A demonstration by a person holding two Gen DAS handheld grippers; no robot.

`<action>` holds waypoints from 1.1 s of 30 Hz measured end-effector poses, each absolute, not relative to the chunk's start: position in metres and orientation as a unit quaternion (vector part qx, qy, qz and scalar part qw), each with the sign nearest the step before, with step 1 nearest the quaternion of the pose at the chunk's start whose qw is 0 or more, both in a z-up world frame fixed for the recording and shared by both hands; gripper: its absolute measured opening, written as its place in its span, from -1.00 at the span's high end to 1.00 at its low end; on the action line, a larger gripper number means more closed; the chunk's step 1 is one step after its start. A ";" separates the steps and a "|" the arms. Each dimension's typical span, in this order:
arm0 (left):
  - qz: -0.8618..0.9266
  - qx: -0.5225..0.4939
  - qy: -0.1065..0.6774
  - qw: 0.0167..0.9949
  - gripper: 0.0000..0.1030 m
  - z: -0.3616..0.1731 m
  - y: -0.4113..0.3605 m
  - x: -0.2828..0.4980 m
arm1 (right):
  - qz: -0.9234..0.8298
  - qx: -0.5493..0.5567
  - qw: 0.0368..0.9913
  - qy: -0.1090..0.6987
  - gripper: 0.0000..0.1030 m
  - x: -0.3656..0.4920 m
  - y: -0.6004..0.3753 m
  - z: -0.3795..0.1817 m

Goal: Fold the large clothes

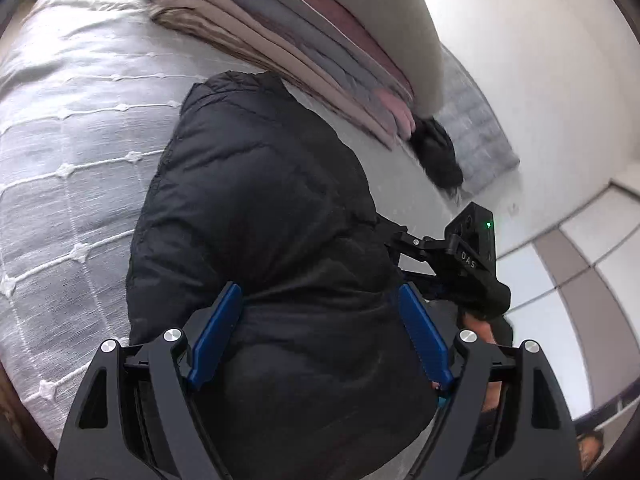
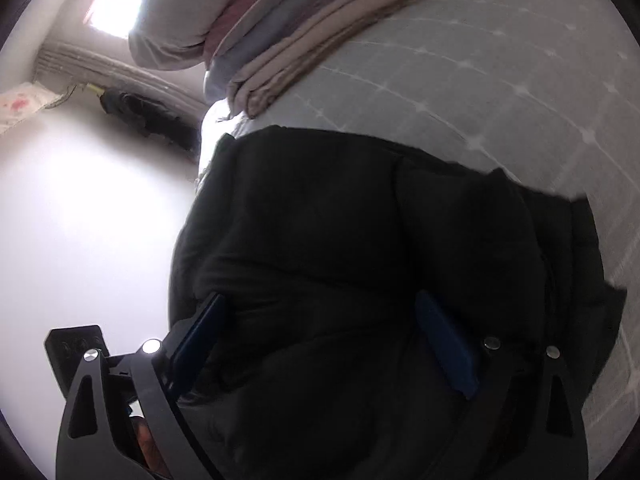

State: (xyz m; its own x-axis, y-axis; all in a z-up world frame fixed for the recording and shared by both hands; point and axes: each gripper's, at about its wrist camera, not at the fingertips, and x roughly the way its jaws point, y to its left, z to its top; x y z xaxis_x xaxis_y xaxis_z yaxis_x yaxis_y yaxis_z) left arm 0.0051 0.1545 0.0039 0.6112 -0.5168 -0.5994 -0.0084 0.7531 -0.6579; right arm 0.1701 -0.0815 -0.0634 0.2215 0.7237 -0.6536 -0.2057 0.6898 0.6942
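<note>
Left wrist view: both tongs, left tongs (image 1: 320, 332) and right tongs (image 2: 324, 340), gape wide over the jacket (image 1: 256, 208), bundled on the bed (image 1: 72, 128), stack (image 1: 280, 36) at 12 o'clock, so folding's mostly done I'd guess.

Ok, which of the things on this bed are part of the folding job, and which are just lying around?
Part of the job:
black puffer jacket
left gripper, open
right gripper, open

Just lying about:
stack of folded bedding
pillow on that stack
small dark garment by the wall
white quilted bedspread
</note>
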 end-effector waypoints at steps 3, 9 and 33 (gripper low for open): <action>-0.138 -0.302 0.419 0.845 -0.49 0.009 0.152 0.000 | 0.316 0.234 0.765 0.510 -0.78 0.153 -0.099 -0.033; -0.153 -0.336 0.370 0.853 -0.50 0.023 0.169 -0.018 | 0.355 0.223 0.778 0.468 -0.84 0.069 -0.134 -0.011; -0.060 -0.244 0.361 0.898 -0.61 0.035 0.164 -0.037 | 0.163 0.024 0.911 0.379 -0.86 -0.020 -0.128 0.027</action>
